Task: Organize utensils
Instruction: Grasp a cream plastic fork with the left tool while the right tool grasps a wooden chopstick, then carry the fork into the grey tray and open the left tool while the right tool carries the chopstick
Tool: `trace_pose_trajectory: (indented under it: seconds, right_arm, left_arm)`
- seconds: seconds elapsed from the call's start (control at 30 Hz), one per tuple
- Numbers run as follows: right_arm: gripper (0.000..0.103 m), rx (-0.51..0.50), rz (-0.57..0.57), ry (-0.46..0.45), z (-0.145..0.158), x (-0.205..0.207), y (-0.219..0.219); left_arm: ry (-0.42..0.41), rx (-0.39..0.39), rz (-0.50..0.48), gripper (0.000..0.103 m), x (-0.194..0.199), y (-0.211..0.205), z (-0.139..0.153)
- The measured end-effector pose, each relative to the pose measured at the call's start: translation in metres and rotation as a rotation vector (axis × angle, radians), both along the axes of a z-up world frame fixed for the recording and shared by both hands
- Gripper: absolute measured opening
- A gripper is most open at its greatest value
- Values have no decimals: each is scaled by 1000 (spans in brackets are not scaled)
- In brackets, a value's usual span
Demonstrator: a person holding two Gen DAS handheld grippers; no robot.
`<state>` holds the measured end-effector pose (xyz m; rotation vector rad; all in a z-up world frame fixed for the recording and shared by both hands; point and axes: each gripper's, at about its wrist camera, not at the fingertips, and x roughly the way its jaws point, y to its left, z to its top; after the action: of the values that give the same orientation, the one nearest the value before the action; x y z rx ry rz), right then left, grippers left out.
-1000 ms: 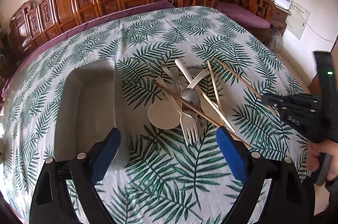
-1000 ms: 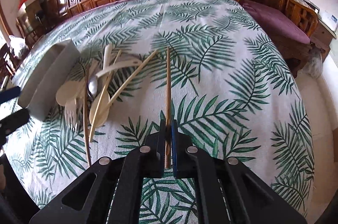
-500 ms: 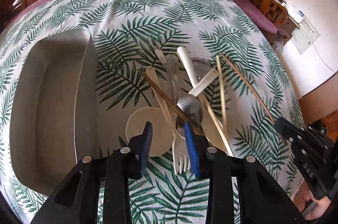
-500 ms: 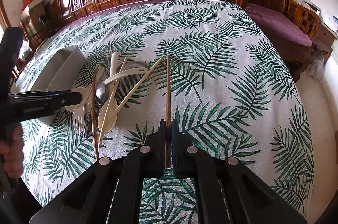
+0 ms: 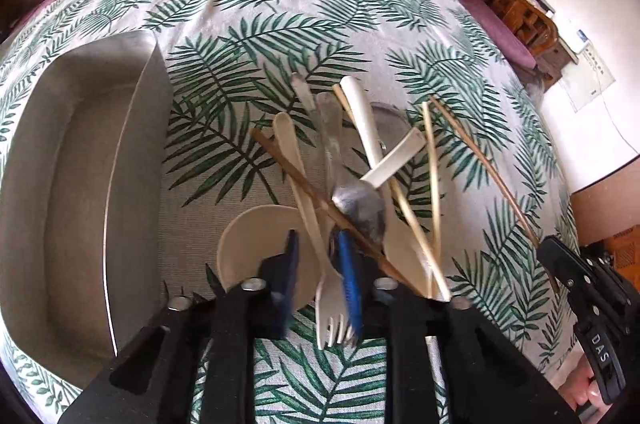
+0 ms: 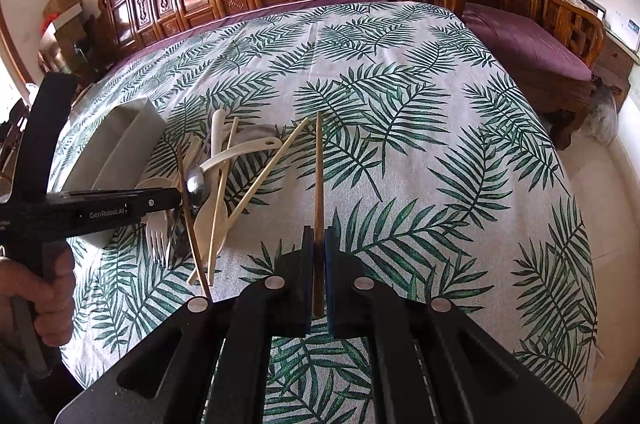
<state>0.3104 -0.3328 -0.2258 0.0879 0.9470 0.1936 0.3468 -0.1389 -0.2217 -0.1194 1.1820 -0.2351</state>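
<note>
Blk tongs (image 6: 316,280) (blue pads (image 6: 330,264))

Left wrist view: fork (image 5: 330,308) tines blurred; dark chopstick (image 5: 320,196) end hidden behind the black mount.

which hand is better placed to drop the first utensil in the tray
Left. The left gripper is closing around the fork right beside the tray; the right gripper holds a chopstick across the pile.

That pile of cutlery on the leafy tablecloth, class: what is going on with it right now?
A person is sorting it with two handheld grippers. The left gripper straddles the pale fork in the pile, jaws not closed. The right gripper is shut on a brown chopstick. The grey tray beside the pile holds no utensils.
</note>
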Motion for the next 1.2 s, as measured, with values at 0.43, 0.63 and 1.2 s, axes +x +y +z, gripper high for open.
trace_pose_trajectory:
  seconds: [0.43, 0.63, 1.2]
  right_arm:
    - [6, 3, 16, -12, 7, -2, 9]
    - [6, 16, 40, -45, 20, -6, 18]
    - [5, -4, 109, -153, 60, -23, 50]
  left_arm:
    - [-118, 73, -10, 5, -11, 0, 37]
    - [-173, 99, -5, 5, -15, 12, 60]
    - [-208, 136, 60, 5, -31, 96, 86]
